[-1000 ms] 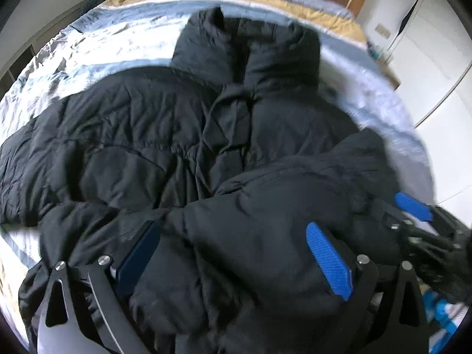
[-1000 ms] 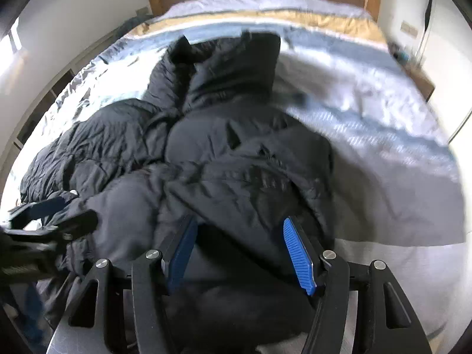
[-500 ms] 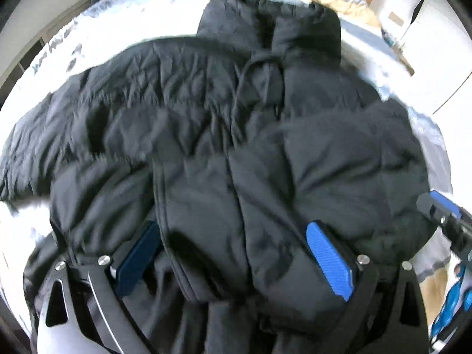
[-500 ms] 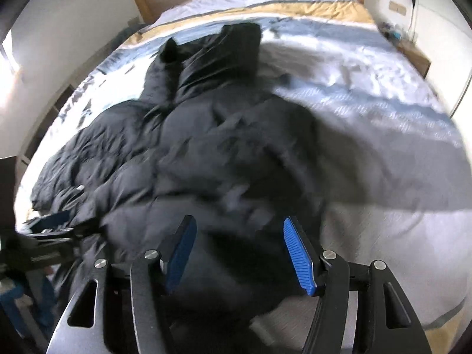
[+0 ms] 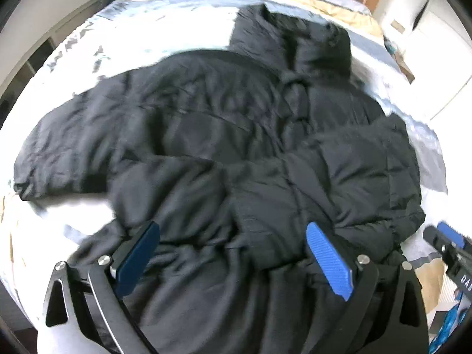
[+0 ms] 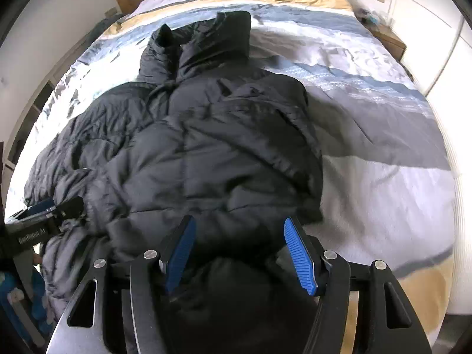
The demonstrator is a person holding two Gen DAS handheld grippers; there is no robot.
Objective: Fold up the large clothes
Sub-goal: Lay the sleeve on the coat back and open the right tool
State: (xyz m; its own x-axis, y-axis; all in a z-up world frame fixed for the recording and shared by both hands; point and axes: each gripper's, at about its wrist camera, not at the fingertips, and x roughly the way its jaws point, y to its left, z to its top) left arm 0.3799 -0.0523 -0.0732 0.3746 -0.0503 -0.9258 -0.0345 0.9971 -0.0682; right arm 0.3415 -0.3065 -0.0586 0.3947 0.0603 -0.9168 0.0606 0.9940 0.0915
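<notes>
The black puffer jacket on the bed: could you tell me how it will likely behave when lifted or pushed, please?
The black puffer jacket looks floppy: it lies in soft creases and humps on the bed. Its quilted padding suggests it is bulky but probably light. The smooth shell may slide on itself, so a fold could spring back or slip.

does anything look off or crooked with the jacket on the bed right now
Yes. The black puffer jacket lies lopsided on the bed: one sleeve sprawls out flat to the side, the other side is already folded over the body, and the fabric is bunched and rumpled. No damage is visible.
</notes>
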